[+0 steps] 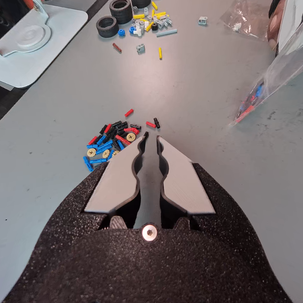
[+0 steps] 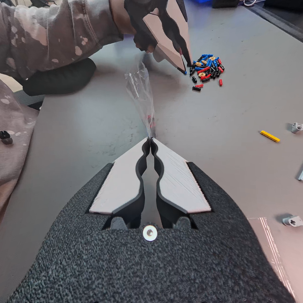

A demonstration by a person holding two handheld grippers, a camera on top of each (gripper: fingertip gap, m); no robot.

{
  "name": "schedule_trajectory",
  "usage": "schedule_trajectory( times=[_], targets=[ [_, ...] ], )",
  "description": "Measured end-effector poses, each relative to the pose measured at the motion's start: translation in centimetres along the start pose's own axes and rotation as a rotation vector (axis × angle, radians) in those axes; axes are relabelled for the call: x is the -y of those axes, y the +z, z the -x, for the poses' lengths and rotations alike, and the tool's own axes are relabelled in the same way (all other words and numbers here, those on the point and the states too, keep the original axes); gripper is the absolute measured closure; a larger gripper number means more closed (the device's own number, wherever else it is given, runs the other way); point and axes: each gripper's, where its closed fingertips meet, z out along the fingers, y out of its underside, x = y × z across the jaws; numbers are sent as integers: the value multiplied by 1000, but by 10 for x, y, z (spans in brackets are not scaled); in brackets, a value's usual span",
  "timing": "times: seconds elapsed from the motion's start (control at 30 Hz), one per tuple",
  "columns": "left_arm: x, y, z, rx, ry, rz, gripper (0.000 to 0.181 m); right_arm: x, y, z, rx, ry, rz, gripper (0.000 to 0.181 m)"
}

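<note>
My left gripper (image 1: 152, 136) is open by a narrow gap, tips low over the grey table (image 1: 180, 82). It is at the right edge of a pile of small blue, red, black and tan pins (image 1: 111, 141). A black pin (image 1: 146, 134) lies at its left fingertip. My right gripper (image 2: 150, 138) is shut on the edge of a clear plastic bag (image 2: 141, 91). In the left wrist view the bag (image 1: 278, 73) hangs tilted at the right, with several red and blue pins (image 1: 247, 106) in its lower corner by the table. The left gripper (image 2: 187, 68) and the pile (image 2: 208, 68) also show in the right wrist view.
Black tyres (image 1: 114, 16) and a heap of yellow and grey parts (image 1: 150, 19) lie at the far end. A pale blue tray (image 1: 32, 41) sits far left. A second clear bag (image 1: 242, 16) lies far right. A yellow axle (image 2: 269, 136) and grey connectors (image 2: 296, 127) lie right. A sleeve (image 2: 49, 32) reaches across. My right fingertips sit around 20 cm from my left ones. The right tips stand about 15 cm off the yellow axle (image 2: 269, 136). Seen from the left wrist view (image 1: 162, 50) as well.
</note>
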Motion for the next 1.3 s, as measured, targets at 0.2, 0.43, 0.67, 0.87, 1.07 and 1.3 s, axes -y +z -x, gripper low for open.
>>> schedule_trajectory(
  times=[0.2, 0.43, 0.67, 0.87, 1.07, 1.3],
  targets=[
    [3, 17, 8, 25, 24, 44, 154, -1, -1, 1, 4, -4, 3, 181],
    [53, -20, 20, 84, -137, -322, 180, -2, -2, 2, 5, -10, 6, 181],
    [70, -46, 31, 62, -337, -485, 181, -2, -2, 2, -2, -11, 4, 181],
    [47, -42, 27, 56, -290, -294, 181, -2, -4, -1, -14, -4, 0, 181],
    [46, -49, 25, 100, -222, -334, 181, -5, -2, -1, -13, -4, 12, 181],
    [69, -86, 46, 55, -363, -629, 181, -5, -2, -1, -12, -6, 14, 181]
  ],
)
